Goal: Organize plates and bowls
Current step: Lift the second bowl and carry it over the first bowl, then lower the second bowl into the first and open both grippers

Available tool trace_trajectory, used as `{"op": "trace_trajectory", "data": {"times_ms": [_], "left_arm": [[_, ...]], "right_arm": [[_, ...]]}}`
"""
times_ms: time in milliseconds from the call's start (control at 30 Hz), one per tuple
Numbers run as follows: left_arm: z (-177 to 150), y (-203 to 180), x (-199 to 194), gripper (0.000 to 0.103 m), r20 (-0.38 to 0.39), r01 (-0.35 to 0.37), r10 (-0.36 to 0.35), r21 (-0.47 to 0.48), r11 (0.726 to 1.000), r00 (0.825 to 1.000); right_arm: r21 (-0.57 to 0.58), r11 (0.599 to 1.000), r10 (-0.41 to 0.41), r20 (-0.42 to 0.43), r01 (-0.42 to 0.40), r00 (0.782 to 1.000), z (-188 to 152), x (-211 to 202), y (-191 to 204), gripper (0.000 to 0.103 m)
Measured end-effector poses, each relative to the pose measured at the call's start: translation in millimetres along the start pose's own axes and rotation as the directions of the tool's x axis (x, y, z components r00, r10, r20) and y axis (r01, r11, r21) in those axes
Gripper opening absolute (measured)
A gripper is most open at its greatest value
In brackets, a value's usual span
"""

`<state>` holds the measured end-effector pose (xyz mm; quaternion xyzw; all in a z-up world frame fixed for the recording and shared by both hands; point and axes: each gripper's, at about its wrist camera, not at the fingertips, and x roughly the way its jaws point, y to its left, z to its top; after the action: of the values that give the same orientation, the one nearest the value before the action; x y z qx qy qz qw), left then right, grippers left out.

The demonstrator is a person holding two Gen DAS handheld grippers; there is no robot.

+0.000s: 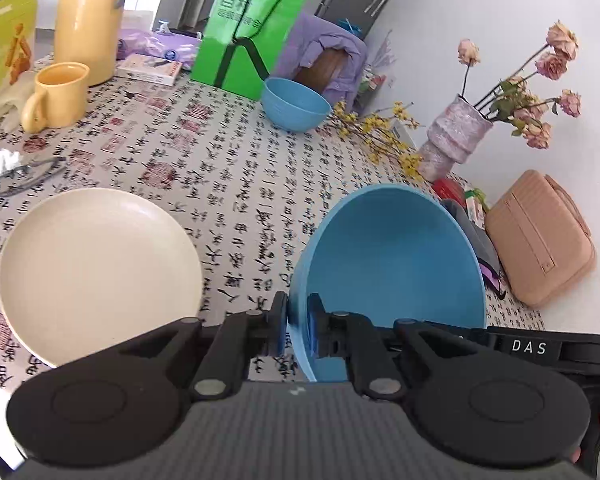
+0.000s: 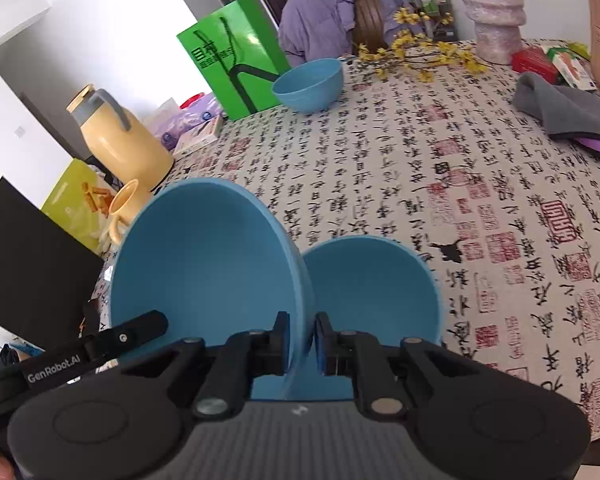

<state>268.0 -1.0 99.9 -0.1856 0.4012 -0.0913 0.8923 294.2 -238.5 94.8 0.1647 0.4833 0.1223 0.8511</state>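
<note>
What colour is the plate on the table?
Cream, plain and unpatterned: the plate shows best in the left wrist view.

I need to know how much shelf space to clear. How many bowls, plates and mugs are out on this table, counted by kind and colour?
Blue bowls: 3
Cream plate: 1
Yellow mug: 1
Total: 5

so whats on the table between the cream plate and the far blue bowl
Nothing: in the left wrist view only bare printed tablecloth lies between the cream plate and far blue bowl.
</note>
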Motion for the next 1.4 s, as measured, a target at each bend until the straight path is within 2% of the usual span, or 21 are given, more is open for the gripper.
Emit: {"op": "trace_trajectory", "data": {"times_ms": [167, 467, 667, 700, 733, 800, 900, 967, 1033, 1067, 1133, 1200, 1300, 1333, 1400], "left_arm": [[-6.8, -21.1, 27.5, 0.011, -0.056, 0.022, -0.021, 0.024, 0.999, 0.998], [-14.9, -19.8, 57.1, 0.013, -0.142, 0.002, 0.005, 0.052, 0.999, 0.99], [-13.1, -20.4, 56.5, 0.021, -0.137, 0.002, 0.01, 0.09, 0.996, 0.991], [-12.7, -20.9, 54.5, 0.025, -0.13, 0.0, 0.013, 0.098, 0.995, 0.991], [-12.5, -21.4, 52.4, 0.034, -0.125, -0.002, 0.016, 0.107, 0.994, 0.992], [-12.5, -22.7, 47.4, 0.039, -0.112, -0.003, 0.018, 0.127, 0.992, 0.994], [-14.3, -25.4, 35.1, 0.042, -0.066, -0.01, 0.022, 0.183, 0.983, 0.998], [-17.9, -29.2, 23.7, 0.046, 0.0, -0.039, 0.04, 0.238, 0.971, 0.999], [-24.2, -31.8, 10.9, 0.058, 0.09, -0.079, 0.054, 0.294, 0.952, 0.994], [-29.0, -32.6, 3.0, 0.062, 0.15, -0.106, 0.06, 0.32, 0.941, 0.987], [-40.1, -31.6, -9.1, 0.084, 0.252, -0.155, 0.067, 0.344, 0.926, 0.965], [-52.3, -30.0, -18.6, 0.086, 0.34, -0.208, 0.089, 0.331, 0.92, 0.936], [-71.2, -23.2, -33.3, 0.093, 0.421, -0.239, 0.095, 0.304, 0.922, 0.902], [-77.6, -21.5, -37.9, 0.096, 0.445, -0.25, 0.098, 0.298, 0.921, 0.89], [-91.4, -18.4, -47.8, 0.1, 0.497, -0.28, 0.101, 0.3, 0.912, 0.862]], "right_arm": [[0.044, 0.999, -0.031, -0.005, 0.032, 0.999, 4.8, -1.8, -38.2, 0.013], [0.044, 0.998, -0.042, -0.06, 0.045, 0.997, 3.9, 23.1, -61.9, 0.013], [0.003, 1.0, -0.028, -0.069, 0.028, 0.997, 6.2, 26.1, -64.0, 0.023], [-0.012, 0.999, -0.032, -0.063, 0.032, 0.997, 6.6, 24.0, -62.8, 0.027], [-0.029, 0.999, -0.041, -0.052, 0.039, 0.998, 7.5, 21.0, -60.9, 0.035], [-0.072, 0.996, -0.058, -0.018, 0.057, 0.998, 8.2, 12.2, -56.2, 0.044], [-0.131, 0.99, -0.049, 0.029, 0.053, 0.998, 8.0, -1.9, -50.1, 0.045], [-0.15, 0.988, -0.033, 0.061, 0.042, 0.998, 6.0, -10.9, -47.7, 0.051], [-0.186, 0.982, -0.015, 0.109, 0.035, 0.994, 0.2, -20.2, -44.0, 0.064], [-0.213, 0.976, -0.012, 0.138, 0.041, 0.99, -4.2, -24.0, -41.3, 0.068], [-0.259, 0.964, -0.01, 0.2, 0.063, 0.98, -14.8, -29.8, -36.5, 0.073], [-0.298, 0.951, 0.0, 0.27, 0.084, 0.963, -28.8, -36.1, -33.5, 0.076], [-0.343, 0.933, 0.024, 0.366, 0.111, 0.93, -50.7, -45.4, -32.2, 0.086], [-0.347, 0.93, 0.026, 0.396, 0.123, 0.918, -58.3, -48.3, -32.6, 0.087], [-0.342, 0.93, 0.019, 0.415, 0.137, 0.91, -69.9, -50.3, -35.6, 0.087]]}}
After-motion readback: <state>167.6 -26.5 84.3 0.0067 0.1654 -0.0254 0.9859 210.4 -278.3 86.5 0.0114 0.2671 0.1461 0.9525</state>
